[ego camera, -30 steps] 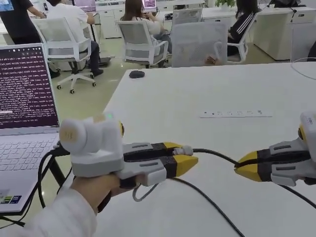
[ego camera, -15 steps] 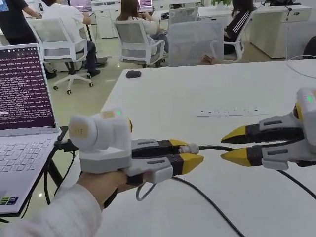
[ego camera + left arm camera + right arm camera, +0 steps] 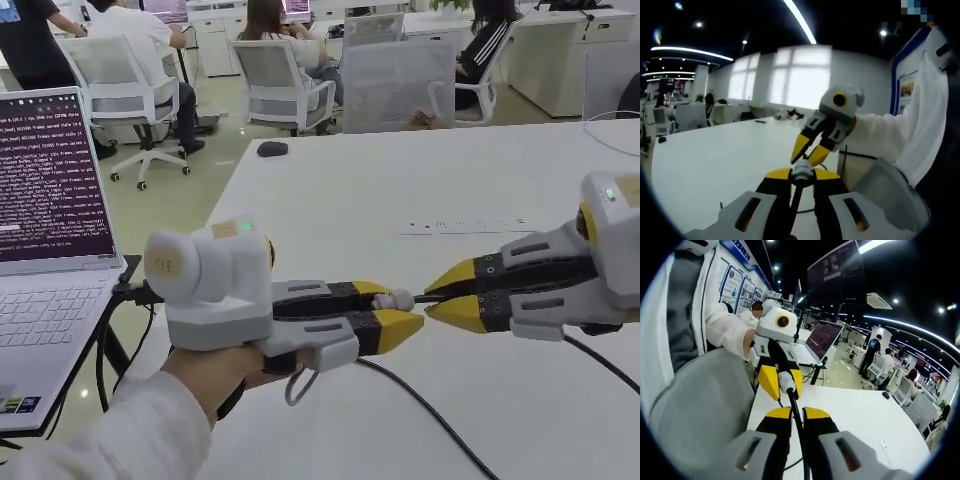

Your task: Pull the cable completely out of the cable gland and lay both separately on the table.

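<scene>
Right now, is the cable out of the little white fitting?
No, the cable runs into the white fitting clamped in the left gripper.

The cable gland (image 3: pixel 393 299) barely peeks out, just its pale tip clear of the left gripper (image 3: pixel 402 306)'s jaws and the rest buried between them. Right of the gland, the cable (image 3: pixel 440 431) vanishes between the right gripper (image 3: pixel 429 298)'s jaws, so whether they truly pinch it can't be told. Below the gland one stretch of cable runs off the bottom edge, another leaves at the right edge along with the right gripper's rear, and far left of the gland the laptop (image 3: pixel 40 300) is cropped, its screen text too small to read.
</scene>
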